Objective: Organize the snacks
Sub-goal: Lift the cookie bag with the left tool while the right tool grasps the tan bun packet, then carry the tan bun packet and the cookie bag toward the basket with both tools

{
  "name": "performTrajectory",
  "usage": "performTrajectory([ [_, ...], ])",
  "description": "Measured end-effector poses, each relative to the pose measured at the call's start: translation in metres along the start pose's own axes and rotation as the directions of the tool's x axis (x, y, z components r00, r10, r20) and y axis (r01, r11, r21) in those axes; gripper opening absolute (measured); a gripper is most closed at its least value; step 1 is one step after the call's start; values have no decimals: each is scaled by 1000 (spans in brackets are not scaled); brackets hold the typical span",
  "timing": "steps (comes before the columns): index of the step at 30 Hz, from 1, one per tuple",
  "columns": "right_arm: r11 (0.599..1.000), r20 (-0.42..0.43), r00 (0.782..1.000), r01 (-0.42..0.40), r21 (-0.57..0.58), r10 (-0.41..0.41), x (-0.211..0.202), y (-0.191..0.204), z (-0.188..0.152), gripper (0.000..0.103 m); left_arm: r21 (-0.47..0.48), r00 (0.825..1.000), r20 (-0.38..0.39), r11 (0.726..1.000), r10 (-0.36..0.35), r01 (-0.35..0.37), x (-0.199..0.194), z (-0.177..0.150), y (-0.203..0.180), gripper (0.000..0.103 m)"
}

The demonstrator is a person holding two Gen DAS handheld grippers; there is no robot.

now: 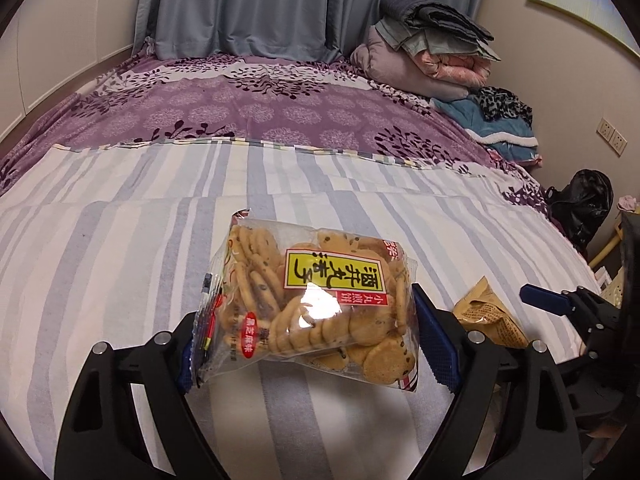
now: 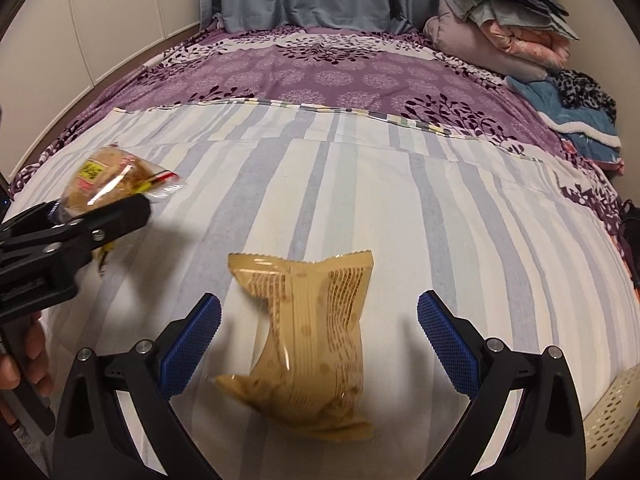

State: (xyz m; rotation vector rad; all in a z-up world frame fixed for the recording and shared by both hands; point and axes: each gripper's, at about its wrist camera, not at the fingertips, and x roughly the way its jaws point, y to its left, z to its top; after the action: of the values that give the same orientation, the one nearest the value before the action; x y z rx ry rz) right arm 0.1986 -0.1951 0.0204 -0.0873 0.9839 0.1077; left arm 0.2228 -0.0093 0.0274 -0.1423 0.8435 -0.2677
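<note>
While left tool (image 1: pixel 308 340) grips cookie bag (image 1: pixel 316 304), only right wrist shows tan packet (image 2: pixel 308 344) whole.

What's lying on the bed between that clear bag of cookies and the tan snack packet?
Nothing but striped bedsheet. The right wrist view shows bare fabric between the cookie bag and the tan packet.

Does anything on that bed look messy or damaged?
Only the tan snack packet looks odd: it lies crumpled and twisted on the striped blanket, between the right gripper's open fingers. The cookie bag looks intact.
</note>
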Motion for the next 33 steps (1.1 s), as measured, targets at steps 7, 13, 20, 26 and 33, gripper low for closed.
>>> performTrajectory([
  [7, 1000, -8, 1000, 19, -7, -19, 16, 4, 10, 98, -27, 1000, 12, 1000, -11, 11, -4, 2, 8, 87],
  [13, 1000, -10, 1000, 22, -14, -22, 22, 6, 4, 84, -49, 1000, 15, 999, -15, 15, -3, 3, 15, 87],
  [20, 999, 16, 1000, 19, -37, -18, 14, 17, 2, 65, -49, 999, 23, 998, -26, 27, -3, 2, 16, 87],
  [26, 1000, 71, 997, 4, -5, -4, -12, 15, 2, 62, -53, 999, 37, 998, -28, 30, -6, 4, 17, 87],
  [33, 1000, 147, 989, 10, 19, -13, -49, 15, 4, 60, -43, 997, 69, 998, -43, 46, -17, 7, 11, 87],
])
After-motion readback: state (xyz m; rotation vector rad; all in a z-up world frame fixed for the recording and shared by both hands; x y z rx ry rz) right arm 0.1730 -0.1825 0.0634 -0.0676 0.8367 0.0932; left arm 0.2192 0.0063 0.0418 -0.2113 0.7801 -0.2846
